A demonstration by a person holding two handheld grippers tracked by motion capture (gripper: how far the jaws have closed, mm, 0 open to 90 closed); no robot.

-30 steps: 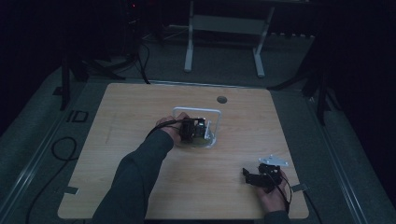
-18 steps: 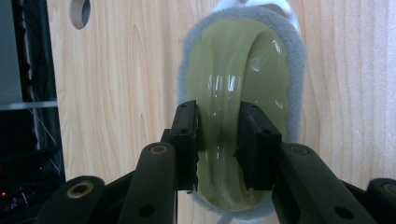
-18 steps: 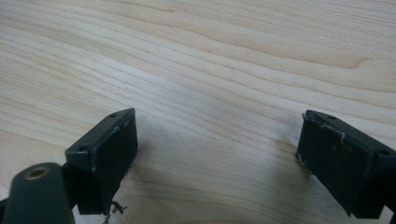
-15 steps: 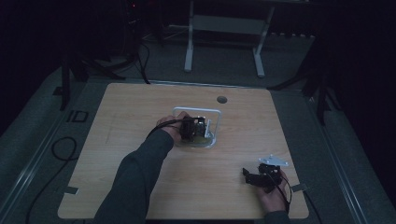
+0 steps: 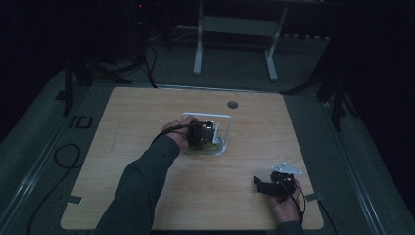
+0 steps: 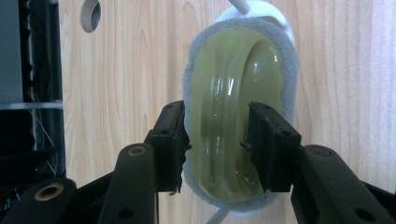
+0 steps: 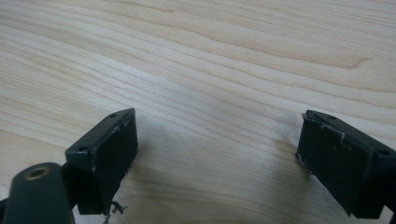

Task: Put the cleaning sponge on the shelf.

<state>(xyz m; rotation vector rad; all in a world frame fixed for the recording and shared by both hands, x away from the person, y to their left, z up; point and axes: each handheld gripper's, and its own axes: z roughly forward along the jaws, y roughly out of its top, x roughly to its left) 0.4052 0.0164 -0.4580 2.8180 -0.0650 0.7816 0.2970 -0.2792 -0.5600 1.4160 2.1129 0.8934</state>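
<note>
Sponge (image 6: pixel 236 121) | between left tool (image 6: pixel 217 140) jaws | jaws just opening

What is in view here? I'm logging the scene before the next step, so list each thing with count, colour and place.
sponge: one, yellow-green with a grey edge, on the white rack, between the left gripper's jaws.
rack: one, white wire, table centre.
table: one, light wood, with a round hole near the far edge.
frame: one, white metal, on the floor beyond the table.
left gripper: one, black, jaws have just been opening around the sponge.
right gripper: one, black, open over bare wood at the near right.
</note>
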